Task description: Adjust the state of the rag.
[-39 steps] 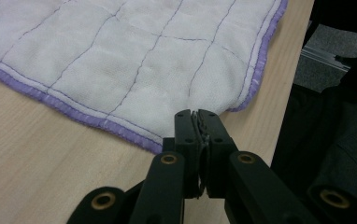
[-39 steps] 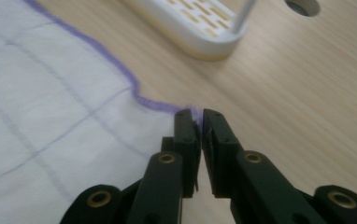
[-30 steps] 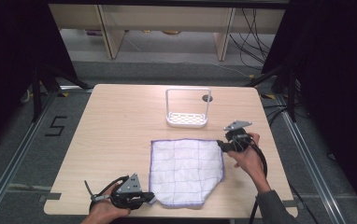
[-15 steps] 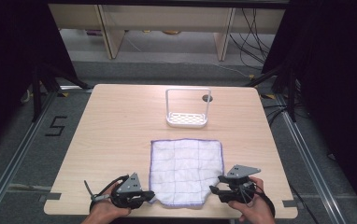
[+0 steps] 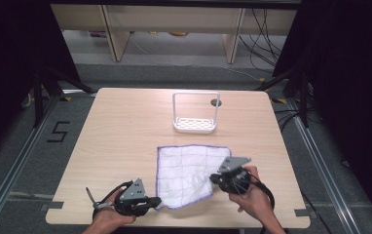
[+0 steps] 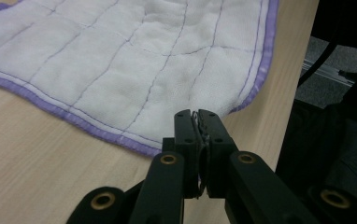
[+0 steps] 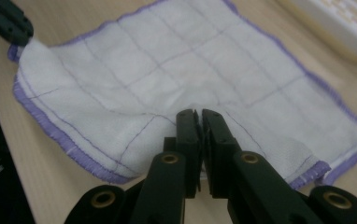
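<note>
A black "5" [image 5: 59, 131] is marked on the floor left of the table [image 5: 125, 126].

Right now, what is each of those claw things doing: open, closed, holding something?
Left gripper: shut on the near-left corner of the cloth.
Right gripper: jaws just closed, shut on the cloth's near-right edge.

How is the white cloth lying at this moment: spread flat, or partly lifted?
Partly lifted. The cloth lies mostly spread, but its near right corner is raised in the right gripper, with the left gripper pinching the near left corner.
</note>
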